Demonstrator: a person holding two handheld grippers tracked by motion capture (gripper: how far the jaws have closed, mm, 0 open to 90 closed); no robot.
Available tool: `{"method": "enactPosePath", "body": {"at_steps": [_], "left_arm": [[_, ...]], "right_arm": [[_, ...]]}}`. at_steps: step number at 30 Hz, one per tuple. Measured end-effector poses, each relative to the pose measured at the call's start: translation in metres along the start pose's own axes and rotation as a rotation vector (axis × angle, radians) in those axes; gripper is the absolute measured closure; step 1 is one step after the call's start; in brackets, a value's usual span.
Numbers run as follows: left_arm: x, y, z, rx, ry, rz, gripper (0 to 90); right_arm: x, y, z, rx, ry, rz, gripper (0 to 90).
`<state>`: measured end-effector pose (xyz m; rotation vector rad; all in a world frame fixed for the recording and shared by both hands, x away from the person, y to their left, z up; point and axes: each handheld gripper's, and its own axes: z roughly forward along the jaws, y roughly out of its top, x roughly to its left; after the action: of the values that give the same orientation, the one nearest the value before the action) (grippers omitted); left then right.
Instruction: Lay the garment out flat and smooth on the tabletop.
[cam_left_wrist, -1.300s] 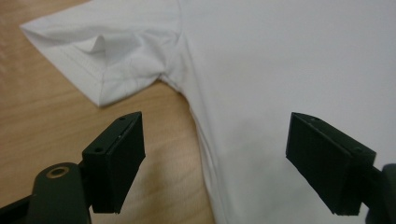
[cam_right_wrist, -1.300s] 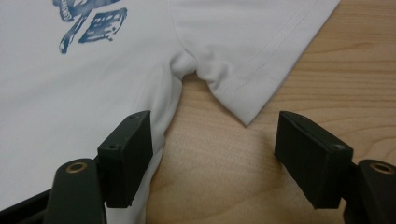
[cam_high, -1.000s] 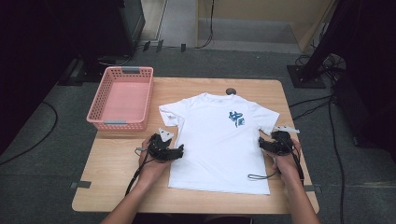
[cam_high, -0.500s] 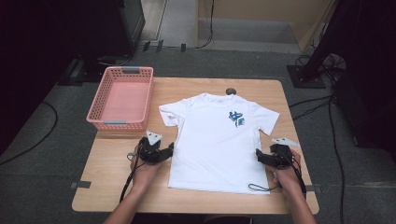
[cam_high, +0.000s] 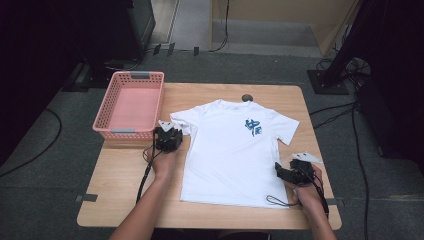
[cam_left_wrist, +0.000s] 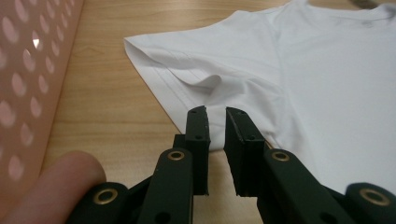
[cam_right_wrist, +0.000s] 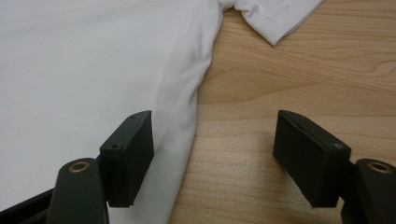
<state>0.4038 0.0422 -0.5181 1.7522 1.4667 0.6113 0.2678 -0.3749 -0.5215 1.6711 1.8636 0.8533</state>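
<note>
A white T-shirt (cam_high: 235, 150) with a blue chest print lies flat, front up, on the wooden table (cam_high: 125, 180). My left gripper (cam_high: 171, 134) is at the shirt's left sleeve. In the left gripper view its jaws (cam_left_wrist: 215, 112) have just been closing. A narrow slit remains between them at the sleeve's lower hem (cam_left_wrist: 196, 88), and I see no cloth pinched. My right gripper (cam_high: 287, 170) sits low at the shirt's right side. Its jaws (cam_right_wrist: 212, 121) have just closed a little and stand wide apart, straddling the shirt's side edge (cam_right_wrist: 182, 112) without touching it.
A pink perforated basket (cam_high: 130, 102) stands at the table's back left, close beside my left gripper, and its wall (cam_left_wrist: 28, 70) is in the left gripper view. A fingertip (cam_left_wrist: 51, 182) rests by the left jaws. A small dark knob (cam_high: 246, 98) sits behind the collar.
My left hand has moved away from the person, up to the left sleeve. My right hand slid back along the shirt's right edge toward the hem, then held still.
</note>
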Motion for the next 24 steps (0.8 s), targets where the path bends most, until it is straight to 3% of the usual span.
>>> {"method": "enactPosePath", "body": {"at_steps": [3, 8, 15, 17, 20, 24], "left_arm": [[-0.001, 0.006, 0.009, 0.020, 0.034, 0.030, 82.0], [-0.004, 0.011, 0.015, 0.050, 0.023, 0.081, 84.8], [0.002, 0.006, 0.003, 0.054, -0.002, 0.106, 87.2], [0.004, 0.004, -0.001, 0.077, -0.018, 0.140, 86.4], [0.008, 0.002, -0.006, 0.084, -0.034, 0.156, 83.2], [0.012, 0.002, -0.012, 0.071, -0.049, 0.140, 78.7]], "right_arm": [[0.000, -0.002, 0.000, -0.008, 0.003, -0.004, 29.2], [0.000, -0.003, 0.000, -0.017, 0.005, -0.003, 29.2], [-0.001, -0.004, -0.001, -0.018, 0.001, -0.020, 29.1], [-0.001, -0.004, -0.001, -0.018, 0.000, -0.017, 28.9], [-0.001, -0.004, 0.000, -0.019, -0.002, -0.017, 28.5], [-0.001, -0.003, 0.000, -0.020, -0.003, -0.019, 28.3]]}}
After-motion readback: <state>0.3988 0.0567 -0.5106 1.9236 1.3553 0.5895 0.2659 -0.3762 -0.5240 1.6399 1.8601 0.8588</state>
